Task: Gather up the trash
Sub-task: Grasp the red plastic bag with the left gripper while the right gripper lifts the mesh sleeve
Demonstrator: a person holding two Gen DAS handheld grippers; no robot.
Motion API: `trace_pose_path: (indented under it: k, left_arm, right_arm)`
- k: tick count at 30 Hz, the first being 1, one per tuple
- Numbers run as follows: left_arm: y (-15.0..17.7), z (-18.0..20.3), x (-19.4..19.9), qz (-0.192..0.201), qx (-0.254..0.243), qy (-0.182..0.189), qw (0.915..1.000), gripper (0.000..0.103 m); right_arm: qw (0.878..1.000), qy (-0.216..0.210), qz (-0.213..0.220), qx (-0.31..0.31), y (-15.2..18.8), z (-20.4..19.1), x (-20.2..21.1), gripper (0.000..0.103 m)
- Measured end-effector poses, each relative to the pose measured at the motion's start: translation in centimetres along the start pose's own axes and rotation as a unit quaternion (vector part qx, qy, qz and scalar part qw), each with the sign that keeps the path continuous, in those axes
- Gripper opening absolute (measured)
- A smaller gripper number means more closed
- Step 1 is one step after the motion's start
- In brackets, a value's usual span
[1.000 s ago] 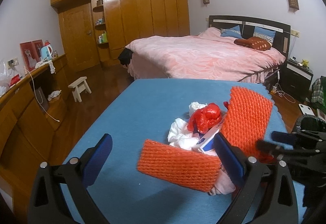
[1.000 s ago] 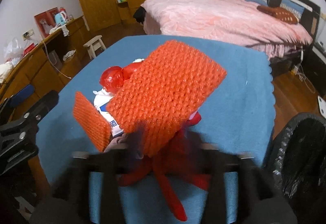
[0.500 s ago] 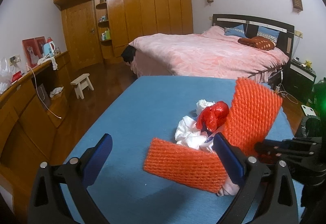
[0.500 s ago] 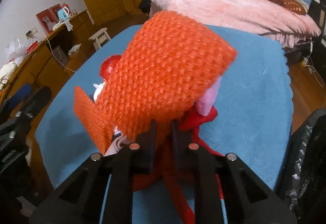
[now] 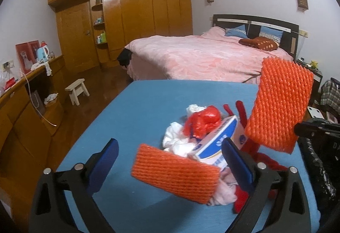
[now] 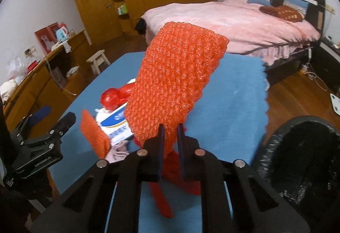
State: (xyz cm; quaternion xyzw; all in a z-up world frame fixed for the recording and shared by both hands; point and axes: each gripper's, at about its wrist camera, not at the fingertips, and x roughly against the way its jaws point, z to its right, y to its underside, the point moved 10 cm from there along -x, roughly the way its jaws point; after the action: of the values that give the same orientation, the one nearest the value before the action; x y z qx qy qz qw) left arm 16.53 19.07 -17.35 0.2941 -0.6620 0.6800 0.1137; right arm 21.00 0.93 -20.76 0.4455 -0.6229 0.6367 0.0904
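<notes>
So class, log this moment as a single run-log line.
right gripper: shut on orange foam net, lifted | left gripper: open | bin bag: open, right of table

The raised orange foam net point(image 6: 178, 84) hides the far middle of the blue worktop point(image 6: 233, 93) and part of the white-and-blue box point(image 6: 114, 124). The black bin bag point(image 6: 301, 160) is cut off at the right edge. Labels on the box are too small to read.

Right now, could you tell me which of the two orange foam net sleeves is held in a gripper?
The larger orange foam net sleeve, lifted above the blue table and pinched by the right gripper. The smaller sleeve lies free against the trash pile.
</notes>
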Motion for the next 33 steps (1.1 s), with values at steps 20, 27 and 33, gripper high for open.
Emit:
trace_pose_path:
  k: [20, 27, 33]
  left_arm:
    - [-1.6, 3.6, -8.9, -0.044, -0.018, 0.045, 0.9978, 0.051]
    - [-0.2, 5.2, -9.8, -0.067, -0.024, 0.084, 0.9939, 0.013]
    - [-1.3, 5.1, -8.1, -0.040, -0.015, 0.081, 0.9958, 0.009]
  right_arm:
    - [1.000, 0.011, -0.019, -0.019, -0.5, 1.7, -3.2, 0.011]
    - [0.999, 0.011, -0.029, -0.022, -0.2, 1.9, -3.7, 0.011]
    - [0.999, 0.007, -0.020, -0.030, -0.8, 2.0, -3.1, 0.011]
